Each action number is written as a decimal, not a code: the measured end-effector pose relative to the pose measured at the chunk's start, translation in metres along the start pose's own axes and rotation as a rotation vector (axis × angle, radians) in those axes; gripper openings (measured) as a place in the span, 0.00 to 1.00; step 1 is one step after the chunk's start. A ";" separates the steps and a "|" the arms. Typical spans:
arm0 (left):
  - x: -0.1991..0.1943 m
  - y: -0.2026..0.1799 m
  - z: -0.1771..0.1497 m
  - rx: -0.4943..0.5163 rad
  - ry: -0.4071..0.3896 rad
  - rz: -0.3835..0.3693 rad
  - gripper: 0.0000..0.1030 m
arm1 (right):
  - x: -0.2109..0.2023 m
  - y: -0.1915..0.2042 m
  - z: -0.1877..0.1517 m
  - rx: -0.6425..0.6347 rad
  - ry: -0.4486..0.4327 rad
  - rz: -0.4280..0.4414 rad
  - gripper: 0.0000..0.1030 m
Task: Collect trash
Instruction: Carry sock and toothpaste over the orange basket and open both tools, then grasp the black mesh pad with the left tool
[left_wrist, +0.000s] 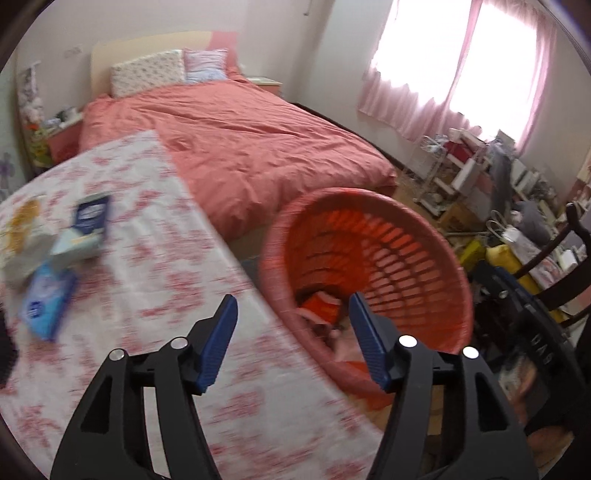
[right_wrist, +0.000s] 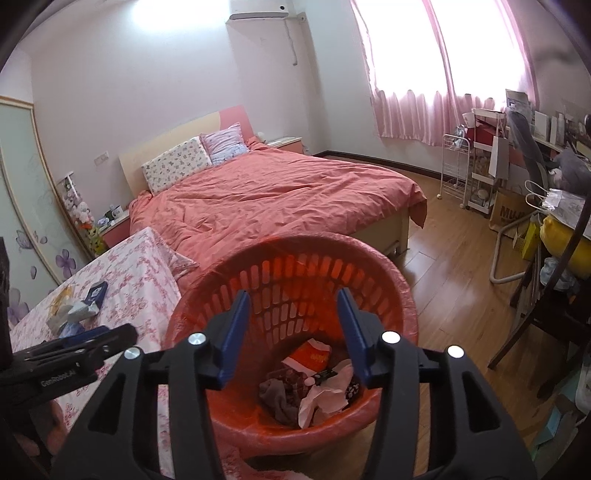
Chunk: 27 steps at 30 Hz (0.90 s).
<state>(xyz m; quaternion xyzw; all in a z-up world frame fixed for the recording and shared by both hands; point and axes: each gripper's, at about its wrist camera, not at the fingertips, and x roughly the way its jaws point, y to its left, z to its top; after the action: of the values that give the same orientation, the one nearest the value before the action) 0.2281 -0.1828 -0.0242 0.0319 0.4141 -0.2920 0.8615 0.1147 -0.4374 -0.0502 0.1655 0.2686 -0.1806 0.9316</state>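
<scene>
Both grippers empty above the red bin

The left gripper hangs over the edge of the worktop, which wears a white cloth with a pink flower print; its jaws stand apart with nothing between them. The left wrist view is blurred. Through the gap shows the red slatted trash basket, standing just beside the worktop edge and lined with a thin red bag.

The right gripper is poised directly above that basket, its jaws likewise apart and empty. In the basket's bottom lie an orange wrapper, crumpled white paper and a brown cloth scrap.

More trash is on the worktop, well to the left of the left gripper: a dark blue packet, a light blue packet, a pale crumpled carton touching both, and a yellow-and-white wrapper at the far edge.

Beyond the basket is a bed with a salmon cover, and a wooden floor runs to the right
</scene>
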 end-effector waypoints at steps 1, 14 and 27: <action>-0.004 0.009 -0.002 -0.007 -0.003 0.019 0.63 | -0.001 0.004 -0.001 -0.006 0.002 0.004 0.50; -0.056 0.131 -0.034 -0.155 -0.018 0.245 0.65 | -0.010 0.068 -0.013 -0.108 0.035 0.074 0.52; -0.094 0.258 -0.053 -0.378 -0.058 0.458 0.65 | -0.009 0.123 -0.031 -0.199 0.092 0.150 0.52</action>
<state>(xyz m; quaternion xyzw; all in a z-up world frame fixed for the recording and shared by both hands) 0.2821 0.0916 -0.0383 -0.0448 0.4182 -0.0087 0.9072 0.1466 -0.3140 -0.0445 0.0997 0.3144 -0.0751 0.9410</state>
